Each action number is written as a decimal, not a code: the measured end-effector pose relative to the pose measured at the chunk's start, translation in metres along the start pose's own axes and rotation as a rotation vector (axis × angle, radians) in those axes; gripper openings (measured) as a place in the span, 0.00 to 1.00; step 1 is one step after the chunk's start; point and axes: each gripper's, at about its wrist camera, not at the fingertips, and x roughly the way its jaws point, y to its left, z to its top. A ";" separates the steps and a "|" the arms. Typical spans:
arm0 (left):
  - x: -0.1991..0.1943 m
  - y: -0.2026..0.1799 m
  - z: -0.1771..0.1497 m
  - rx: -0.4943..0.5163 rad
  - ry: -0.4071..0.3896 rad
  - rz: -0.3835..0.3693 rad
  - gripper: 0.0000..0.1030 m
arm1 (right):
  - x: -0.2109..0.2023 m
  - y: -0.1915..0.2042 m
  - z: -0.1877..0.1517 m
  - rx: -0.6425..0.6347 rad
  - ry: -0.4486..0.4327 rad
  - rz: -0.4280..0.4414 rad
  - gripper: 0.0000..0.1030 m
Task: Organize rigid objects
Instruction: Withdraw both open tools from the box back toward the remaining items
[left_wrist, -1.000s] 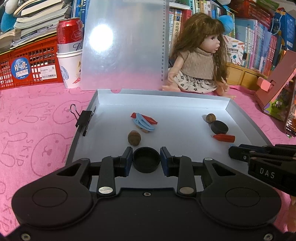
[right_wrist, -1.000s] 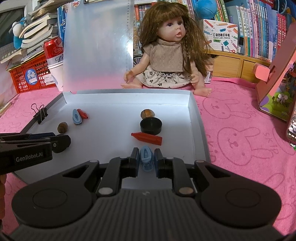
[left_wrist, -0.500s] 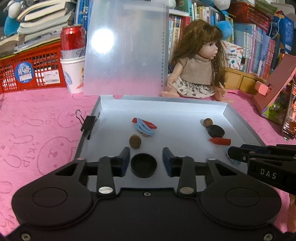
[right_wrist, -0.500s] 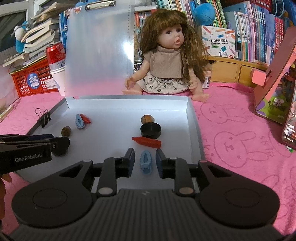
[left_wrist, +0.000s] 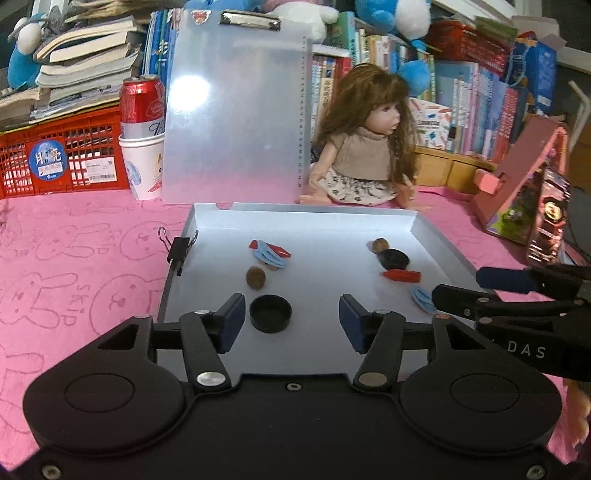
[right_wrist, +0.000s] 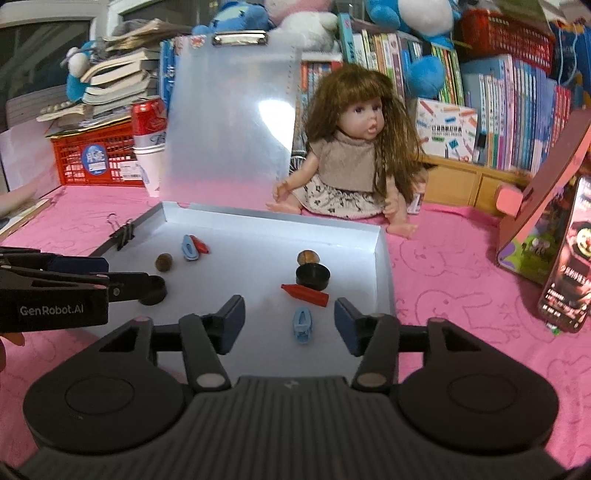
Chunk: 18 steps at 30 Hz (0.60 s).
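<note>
A shallow grey tray (left_wrist: 321, 216) (right_wrist: 380, 258) lies on the pink cloth. Its left half holds a black cap (left_wrist: 270, 314), a brown nut (left_wrist: 255, 277) and a blue clip on a red crayon (left_wrist: 271, 253). The right half holds a second nut (right_wrist: 307, 256), black cap (right_wrist: 312, 277), red crayon (right_wrist: 305, 294) and blue clip (right_wrist: 302, 325). My left gripper (left_wrist: 291, 320) is opening, the near black cap lying free between its pads. My right gripper (right_wrist: 289, 319) is opening too, its blue clip lying loose on the tray floor.
A black binder clip (left_wrist: 177, 248) grips the tray's left wall. Behind the tray stand a translucent clipboard (left_wrist: 236, 122), a doll (left_wrist: 365, 155), a red can in a paper cup (left_wrist: 142, 136) and a red crate (left_wrist: 59, 155). Pink boxes (right_wrist: 543, 218) stand at right.
Both grippers have opened and drawn back and upward. The left let go of the black cap, the right let go of the blue clip; both things stay on the tray floor.
</note>
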 end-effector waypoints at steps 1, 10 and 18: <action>-0.005 -0.001 -0.002 0.008 -0.005 -0.004 0.57 | -0.004 0.001 -0.001 -0.007 -0.007 0.002 0.72; -0.043 -0.007 -0.020 0.037 -0.020 -0.054 0.67 | -0.038 0.006 -0.012 -0.036 -0.047 0.028 0.81; -0.070 -0.009 -0.043 0.056 -0.019 -0.060 0.70 | -0.063 0.008 -0.028 -0.045 -0.058 0.038 0.82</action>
